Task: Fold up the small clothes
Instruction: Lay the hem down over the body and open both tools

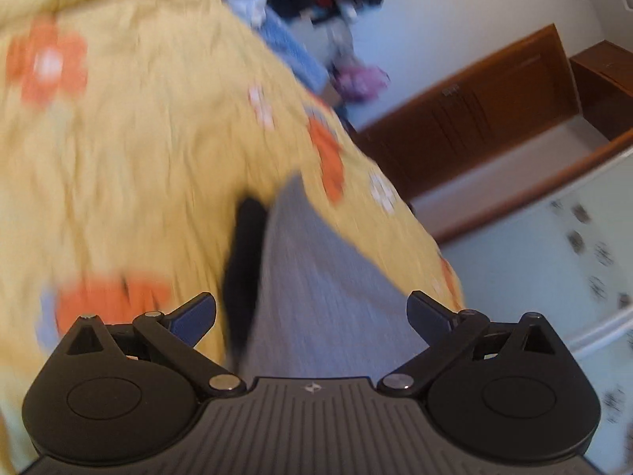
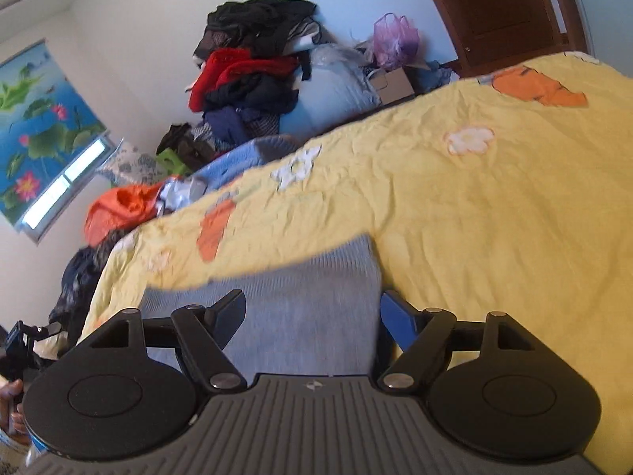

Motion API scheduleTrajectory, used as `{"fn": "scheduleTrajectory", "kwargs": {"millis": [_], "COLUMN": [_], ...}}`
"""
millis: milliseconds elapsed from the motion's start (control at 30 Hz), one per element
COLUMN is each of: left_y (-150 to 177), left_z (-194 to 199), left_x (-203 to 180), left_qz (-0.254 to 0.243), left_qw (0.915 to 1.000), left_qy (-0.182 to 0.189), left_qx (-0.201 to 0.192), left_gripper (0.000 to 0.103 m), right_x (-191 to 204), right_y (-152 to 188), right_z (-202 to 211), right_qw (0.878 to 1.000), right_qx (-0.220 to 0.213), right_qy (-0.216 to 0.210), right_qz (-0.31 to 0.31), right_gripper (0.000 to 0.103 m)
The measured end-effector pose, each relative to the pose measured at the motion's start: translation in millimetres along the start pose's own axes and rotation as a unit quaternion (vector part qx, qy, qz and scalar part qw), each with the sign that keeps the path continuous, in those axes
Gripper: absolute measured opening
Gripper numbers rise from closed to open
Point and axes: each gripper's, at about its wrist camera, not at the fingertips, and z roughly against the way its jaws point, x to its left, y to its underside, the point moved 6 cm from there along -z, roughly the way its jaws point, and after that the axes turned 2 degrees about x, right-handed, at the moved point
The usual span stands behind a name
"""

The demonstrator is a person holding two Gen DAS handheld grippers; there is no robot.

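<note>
Garment, grey-blue ribbed knit, lies on yellow flowered bedspread near bed edge. Left view blurred: same knit runs up between fingers, dark fabric along its left side. Left gripper fingers spread wide, gripping nothing, knit beneath gap. Right gripper fingers also spread wide over knit, nothing clamped; contact with cloth unclear. Clothes pile against wall beyond far edge of bed. Brown door behind far corner.
</note>
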Motion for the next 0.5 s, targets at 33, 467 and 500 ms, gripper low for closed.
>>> {"fn": "scheduleTrajectory", "kwargs": {"millis": [33, 467, 500], "left_y": [18, 58, 56], "left_z": [-1, -17, -23], "left_x": [2, 36, 37], "left_qz": [0.0, 0.047, 0.055], "left_qw": [0.9997, 0.9966, 0.9955], "left_qy": [0.007, -0.027, -0.027], "left_qx": [0.022, 0.062, 0.072], "left_gripper": [0.103, 0.103, 0.103], "right_x": [-3, -27, -29], "right_y": [15, 97, 99], "right_z": [7, 26, 26], "right_qw": [1.0, 0.996, 0.995], "right_qx": [0.009, 0.032, 0.031], "right_qy": [0.0, -0.031, -0.033], "right_qz": [-0.003, -0.079, -0.086], "right_gripper": [0.077, 0.077, 0.077]}}
